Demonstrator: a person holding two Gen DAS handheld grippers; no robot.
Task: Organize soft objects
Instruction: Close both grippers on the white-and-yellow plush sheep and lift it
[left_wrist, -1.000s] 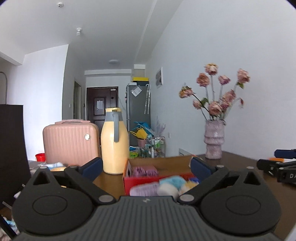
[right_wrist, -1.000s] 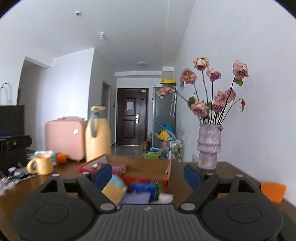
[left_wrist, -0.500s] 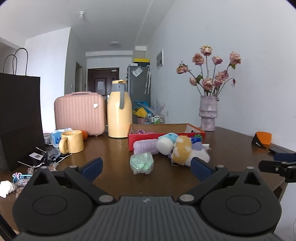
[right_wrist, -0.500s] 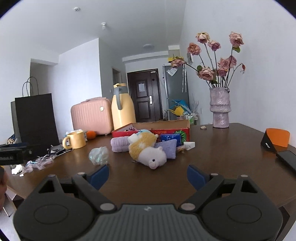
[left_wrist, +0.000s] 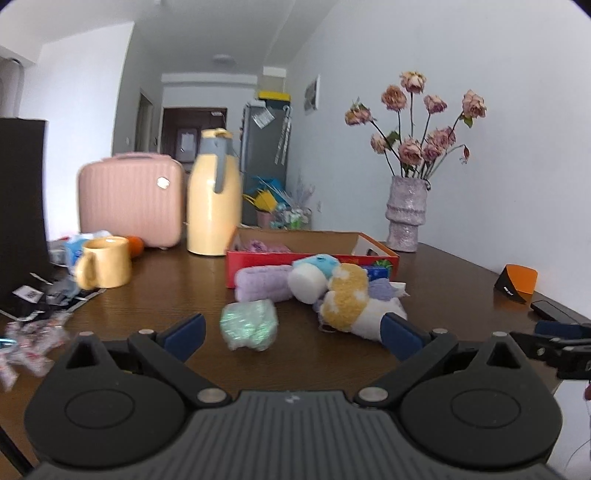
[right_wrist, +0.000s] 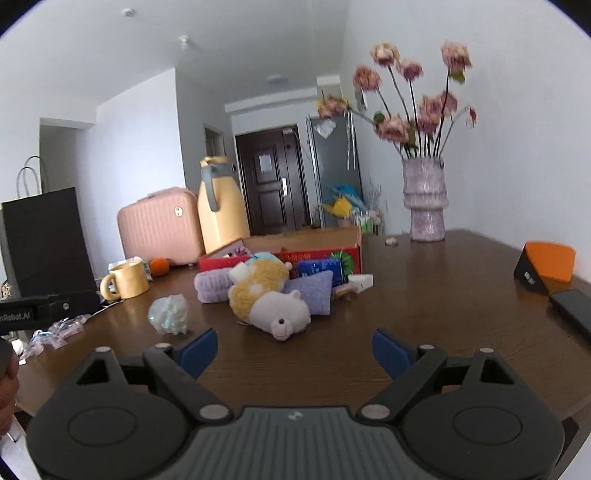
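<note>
A pile of soft things lies on the brown table in front of a red cardboard box (left_wrist: 258, 260) (right_wrist: 317, 254): a yellow-and-white plush animal (left_wrist: 351, 302) (right_wrist: 269, 299), a purple rolled cloth (left_wrist: 262, 282) (right_wrist: 212, 286), a white-and-blue plush (left_wrist: 312, 275) and a lilac cloth (right_wrist: 314, 295). A shiny greenish crumpled ball (left_wrist: 249, 325) (right_wrist: 168, 314) lies apart, nearer. My left gripper (left_wrist: 291, 338) is open and empty, just short of the ball. My right gripper (right_wrist: 295, 349) is open and empty, short of the plush animal.
A yellow mug (left_wrist: 105, 262), a pink case (left_wrist: 129, 199), a yellow thermos jug (left_wrist: 214, 195) and a black bag (right_wrist: 48, 240) stand at the left. A vase of flowers (left_wrist: 406, 214) stands at the back right. An orange-black object (right_wrist: 546, 266) and a phone (right_wrist: 572, 306) lie at the right.
Both grippers pulled back from the box over the last second, then moved slightly forward and lower toward the pile. Both stay open and empty.
</note>
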